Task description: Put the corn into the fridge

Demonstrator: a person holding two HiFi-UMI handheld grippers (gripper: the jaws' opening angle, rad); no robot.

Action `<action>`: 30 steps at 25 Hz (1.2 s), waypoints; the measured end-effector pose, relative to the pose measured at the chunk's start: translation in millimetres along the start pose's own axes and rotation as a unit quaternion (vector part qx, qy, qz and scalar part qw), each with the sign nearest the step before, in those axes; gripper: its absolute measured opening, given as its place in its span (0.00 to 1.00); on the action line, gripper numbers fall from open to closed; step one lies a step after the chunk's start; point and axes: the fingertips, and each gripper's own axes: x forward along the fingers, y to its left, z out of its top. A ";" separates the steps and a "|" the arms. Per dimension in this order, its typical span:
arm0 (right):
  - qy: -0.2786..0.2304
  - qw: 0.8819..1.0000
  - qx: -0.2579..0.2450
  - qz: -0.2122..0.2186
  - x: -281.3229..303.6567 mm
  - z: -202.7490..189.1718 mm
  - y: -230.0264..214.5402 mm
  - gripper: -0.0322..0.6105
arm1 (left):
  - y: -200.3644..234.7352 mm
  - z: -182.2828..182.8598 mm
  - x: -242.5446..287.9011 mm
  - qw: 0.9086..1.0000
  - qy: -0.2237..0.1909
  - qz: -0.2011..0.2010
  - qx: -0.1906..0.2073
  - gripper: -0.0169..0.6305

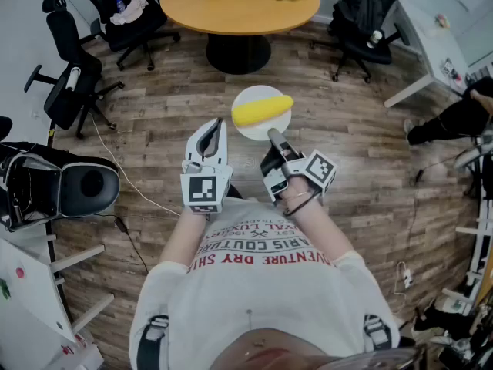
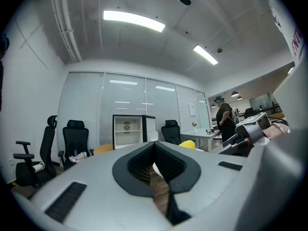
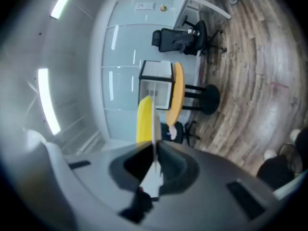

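A yellow corn cob (image 1: pixel 262 110) lies on a small white plate (image 1: pixel 250 131) held out over the wooden floor. My right gripper (image 1: pixel 273 136) is shut on the plate's near rim. In the right gripper view the plate (image 3: pixel 155 129) shows edge-on between the jaws, with the corn (image 3: pixel 143 119) on its left side. My left gripper (image 1: pixel 210 136) hovers just left of the plate, jaws together and holding nothing. A small fridge (image 2: pixel 127 131) with its door open stands on the round orange table (image 1: pixel 239 12) ahead. The corn (image 2: pixel 187 143) peeks over the left gripper's body.
Black office chairs (image 1: pixel 73 75) stand left of the table, with another (image 1: pixel 362 21) at its right. A white desk (image 1: pixel 431 29) is at the far right and a person (image 2: pixel 224 119) stands beside it. A cable (image 1: pixel 115 168) trails across the floor at the left.
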 end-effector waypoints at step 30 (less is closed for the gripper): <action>0.003 0.999 0.033 -0.010 41.6 30.7 -14.5 0.11 | 6.0 -11.0 45.3 1.000 0.004 -0.014 -0.013 0.06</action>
